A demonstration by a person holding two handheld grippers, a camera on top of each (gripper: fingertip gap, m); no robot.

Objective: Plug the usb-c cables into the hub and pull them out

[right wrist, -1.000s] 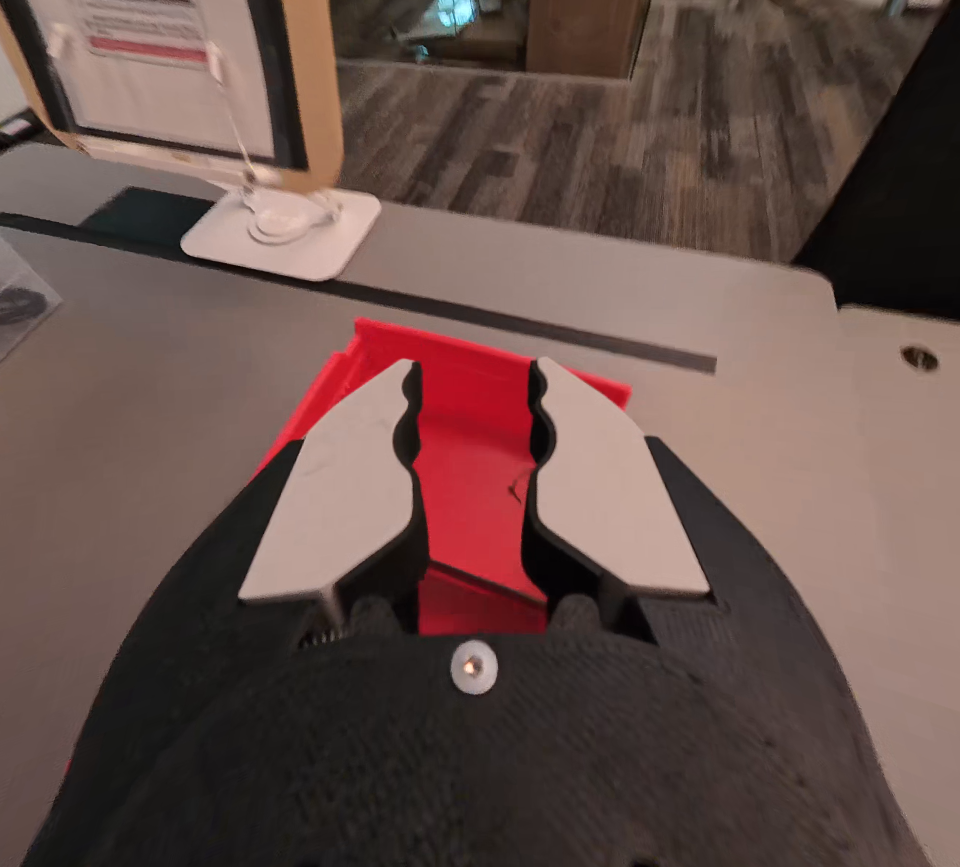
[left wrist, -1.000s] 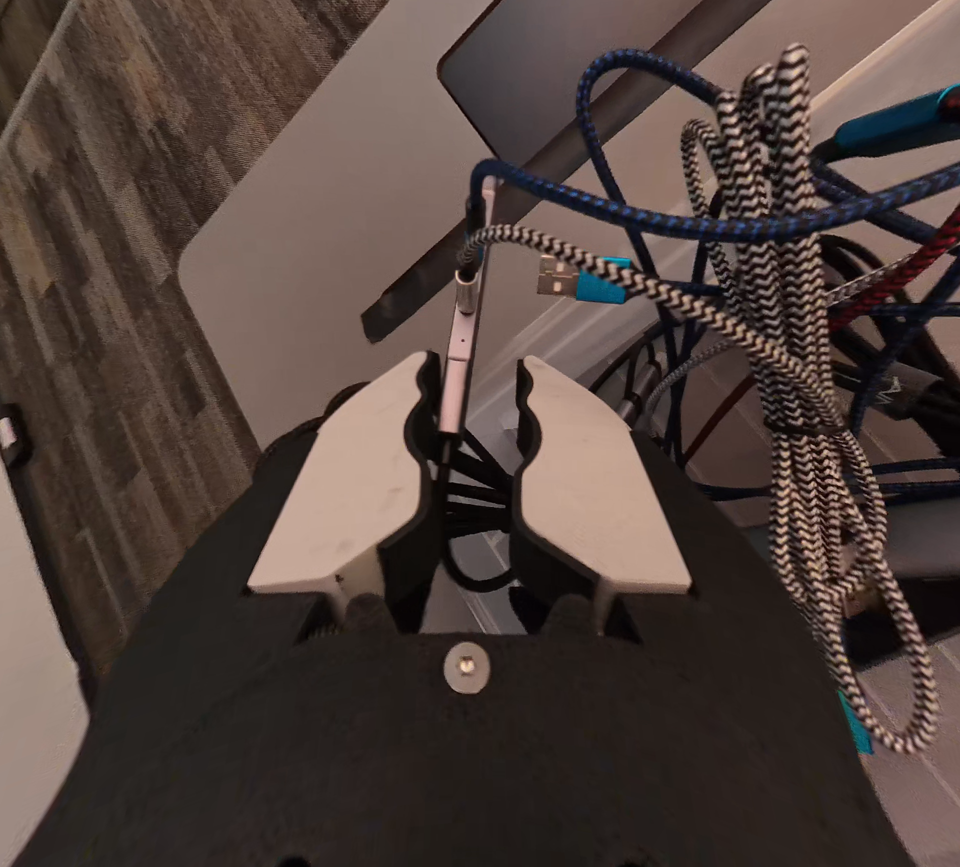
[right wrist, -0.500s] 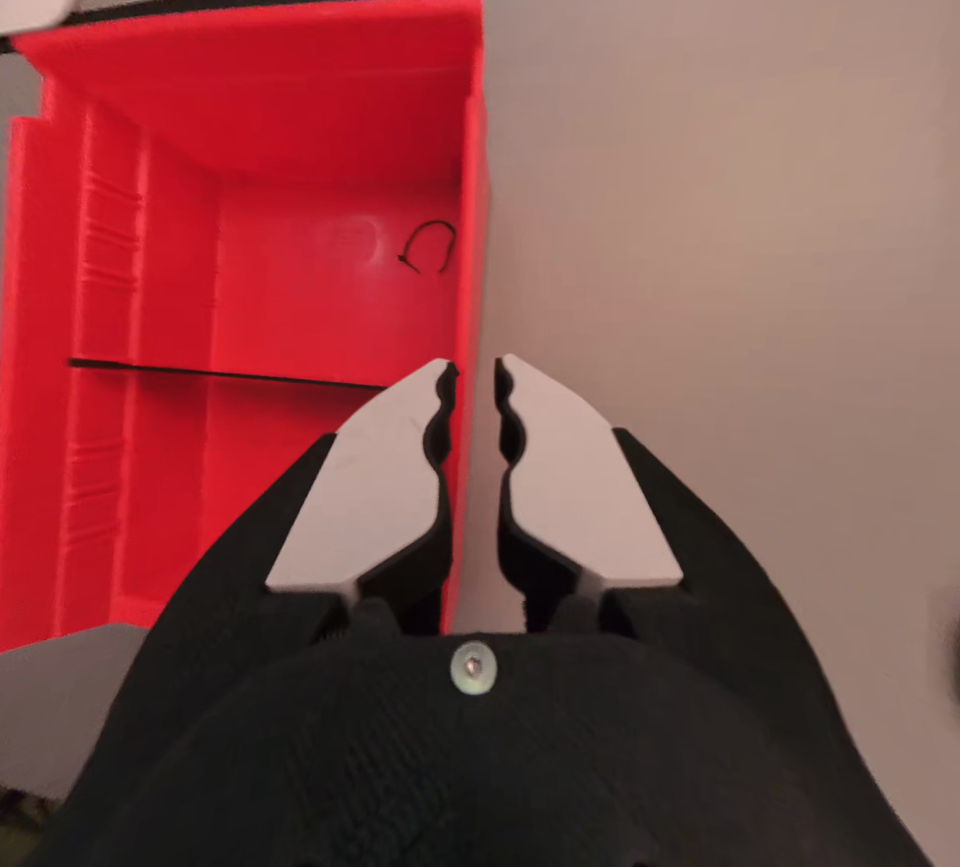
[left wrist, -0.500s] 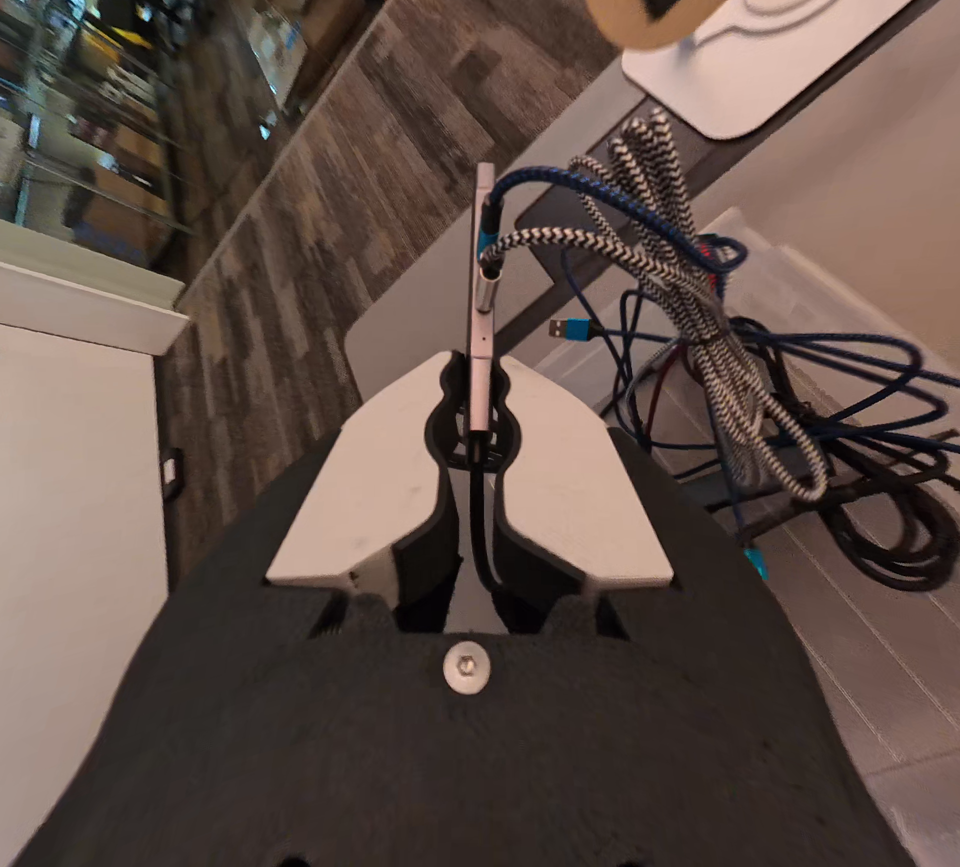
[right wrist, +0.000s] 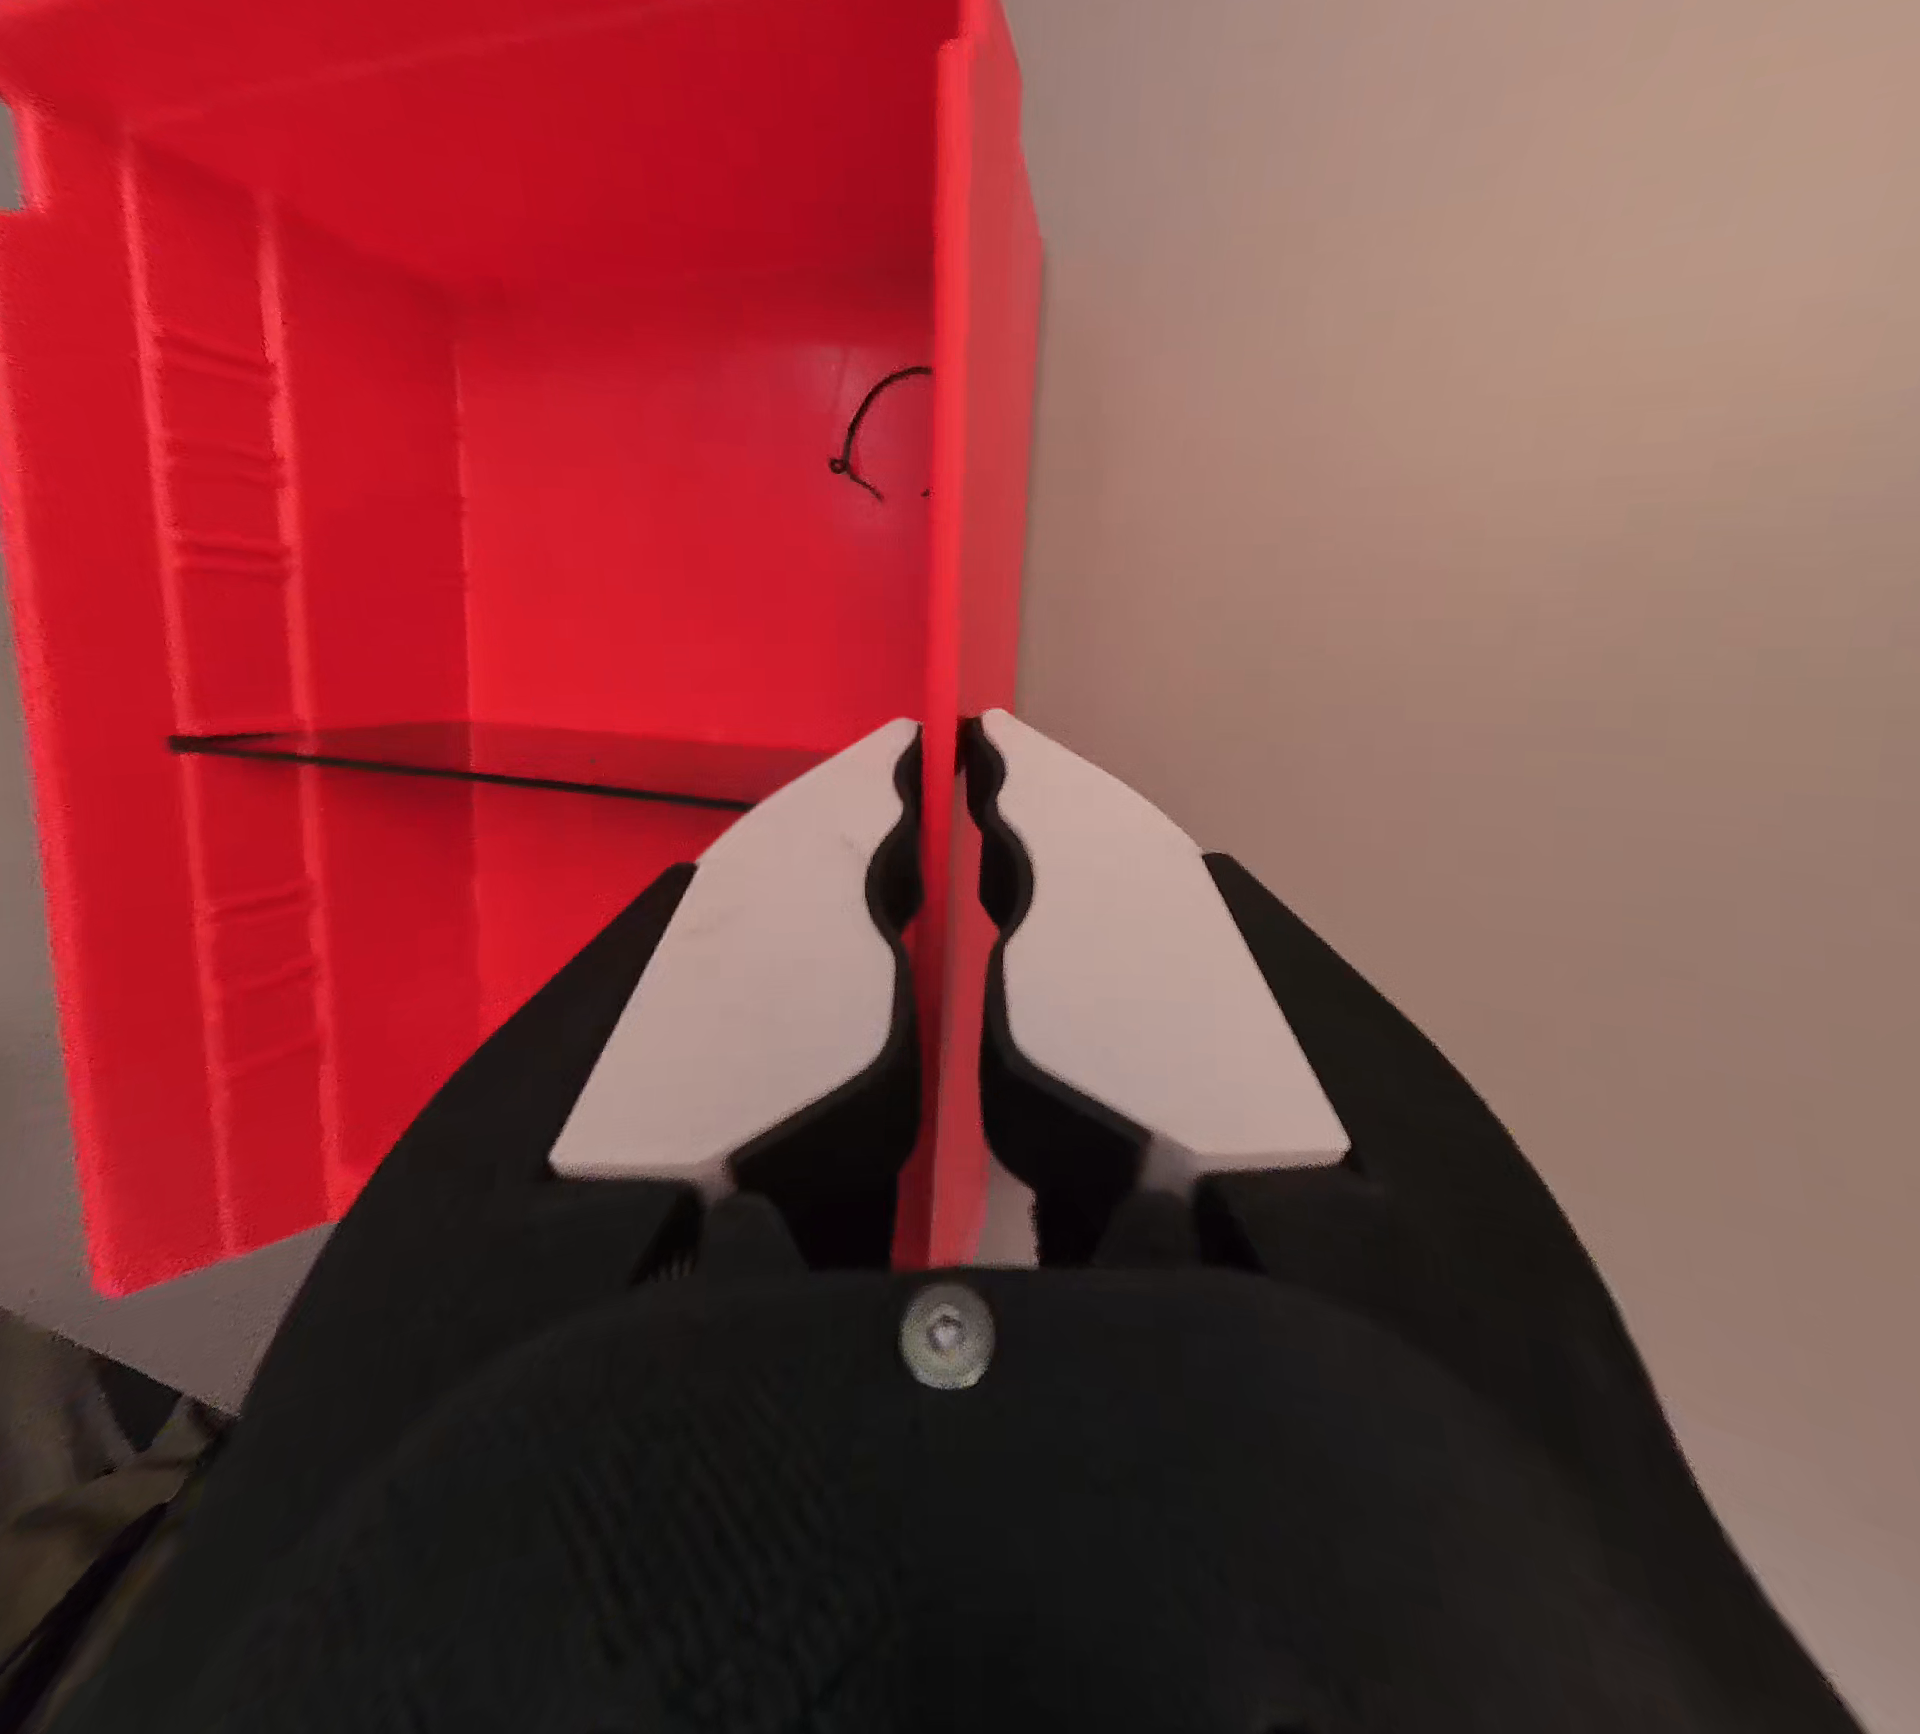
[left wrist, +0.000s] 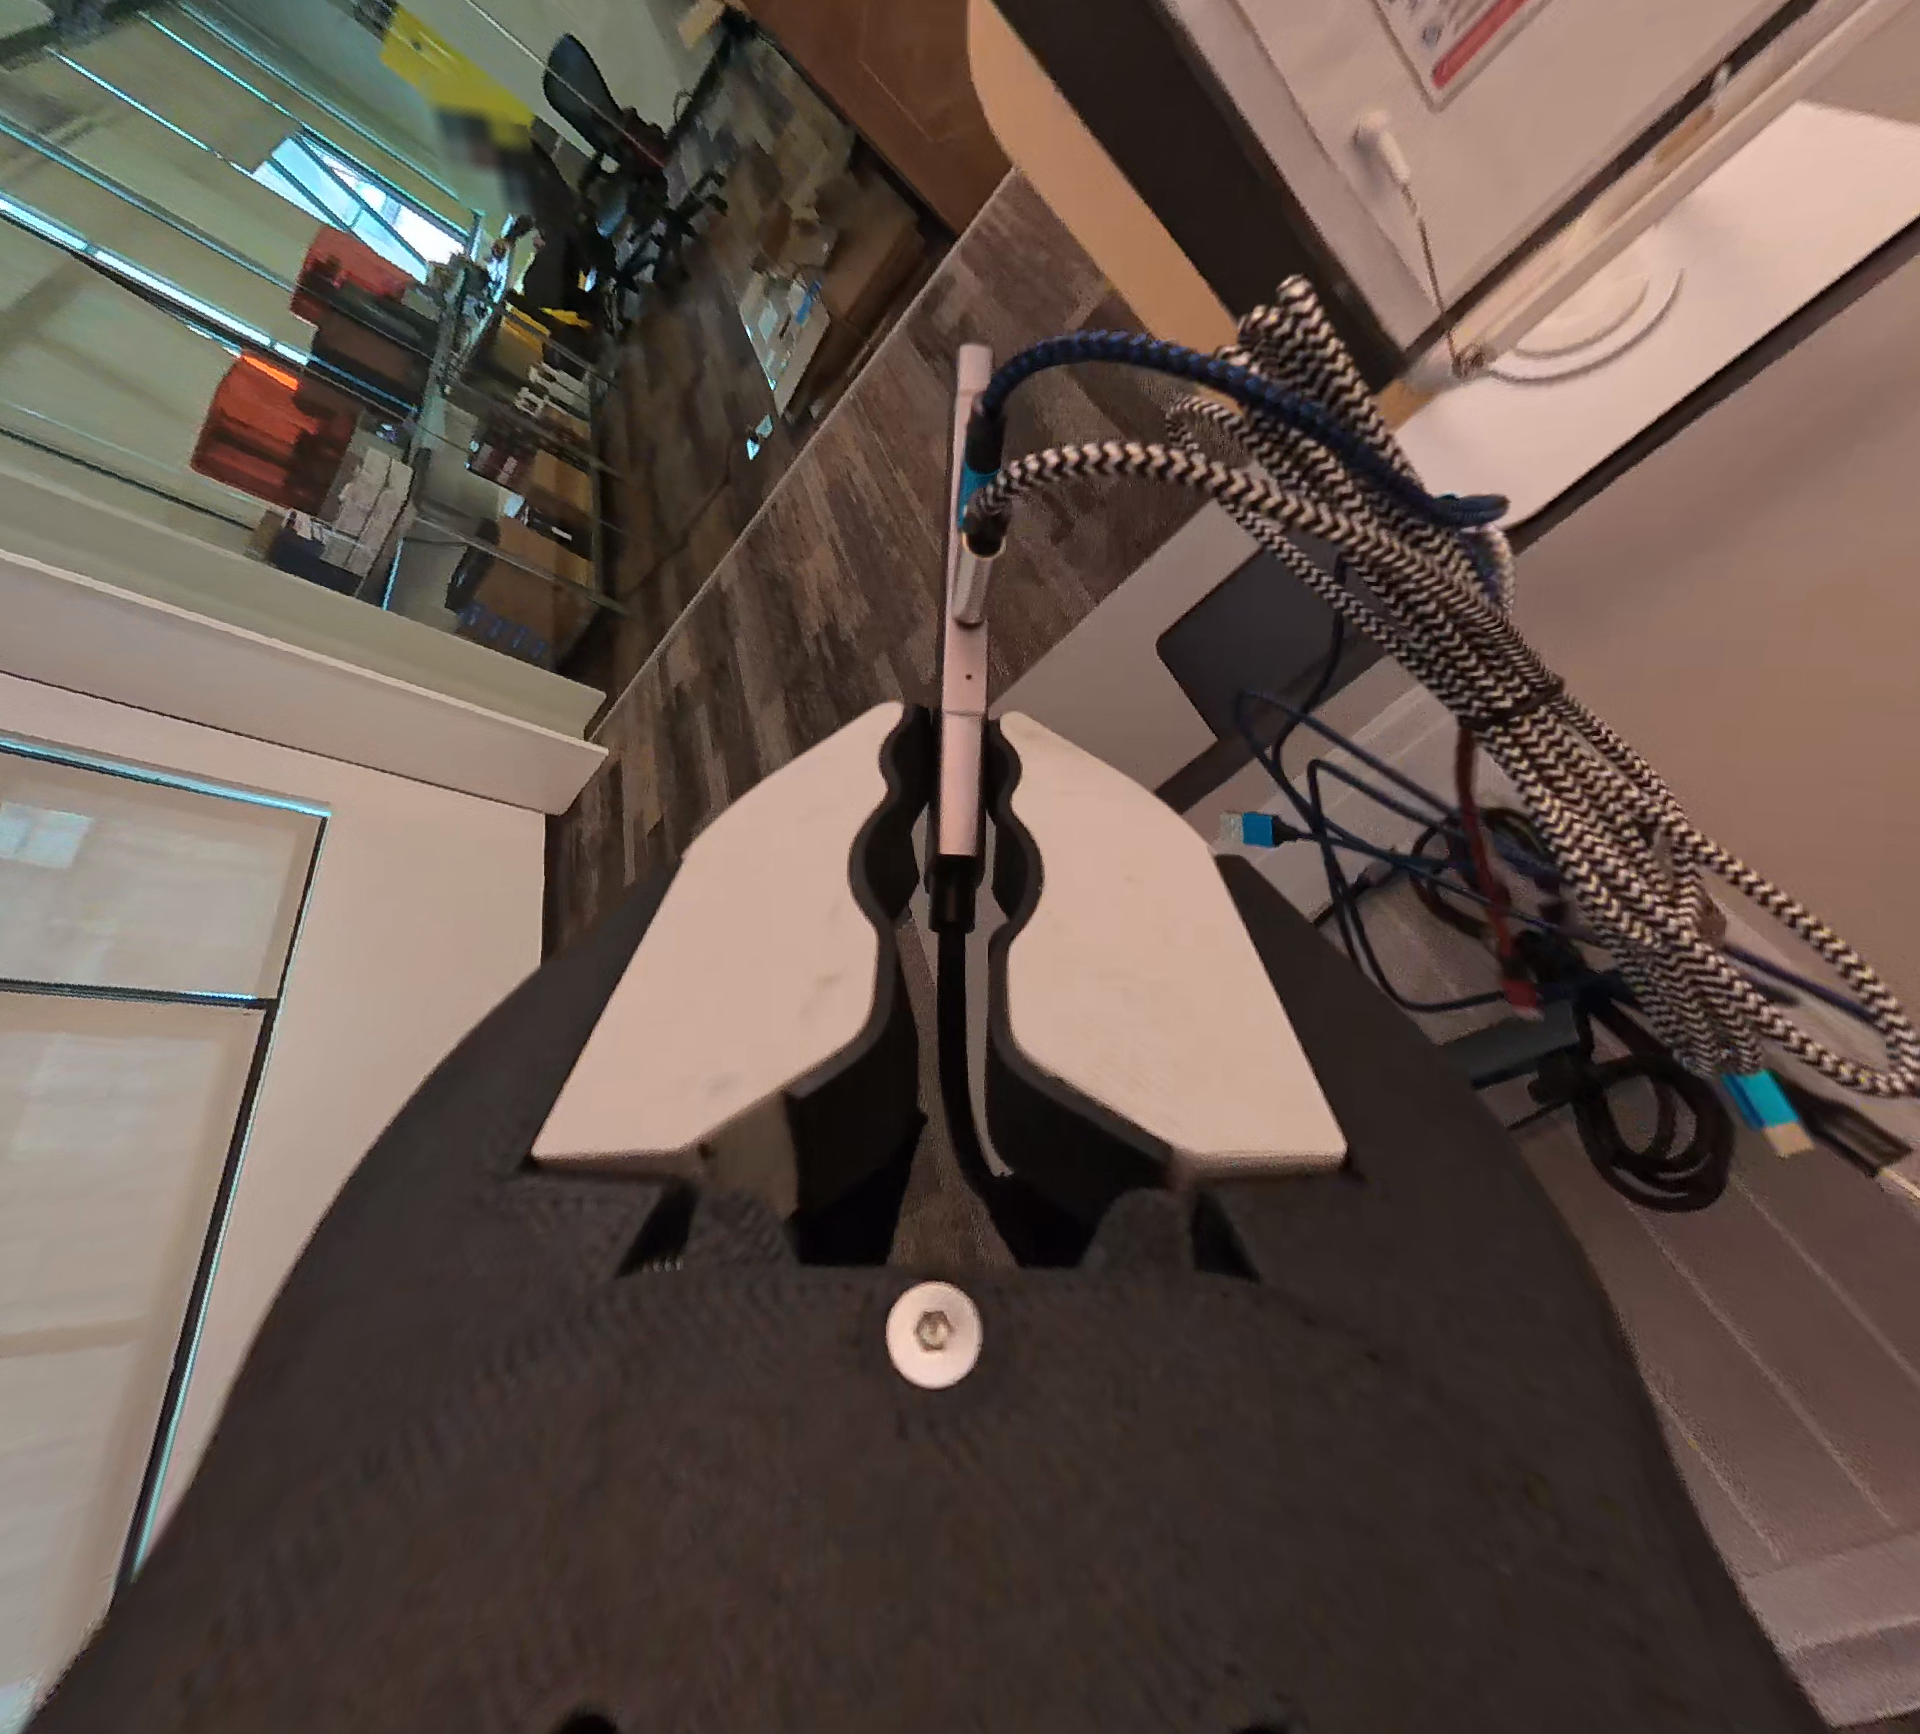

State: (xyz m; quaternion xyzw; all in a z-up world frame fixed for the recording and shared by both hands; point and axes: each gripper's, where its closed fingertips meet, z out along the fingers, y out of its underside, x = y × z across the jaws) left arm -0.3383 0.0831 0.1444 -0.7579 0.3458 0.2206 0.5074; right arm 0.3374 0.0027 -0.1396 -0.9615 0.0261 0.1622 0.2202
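In the left wrist view my left gripper (left wrist: 951,728) is shut on a slim silver hub (left wrist: 964,635) and holds it edge-on, lifted above the table. A blue braided cable (left wrist: 1174,365) and a black-and-white braided cable (left wrist: 1382,583) are plugged into the hub's right side and hang down to the right. The hub's own black lead (left wrist: 961,1050) runs back between the fingers. In the right wrist view my right gripper (right wrist: 940,734) is shut on the right wall of a red bin (right wrist: 951,396). The bin holds only a small black tie (right wrist: 883,432).
A tangle of blue, red and black cables (left wrist: 1538,957) with a loose teal-shelled plug (left wrist: 1247,827) lies on the grey table (left wrist: 1714,645). A sign on a white stand (left wrist: 1558,313) is behind it. A black divider (right wrist: 468,754) crosses the bin. There is about 75 cm between the tips of the two grippers.
My left gripper closed on the hub and lifted it, tilting the view up toward the room. My right gripper moved down over the red bin and closed on its right wall.
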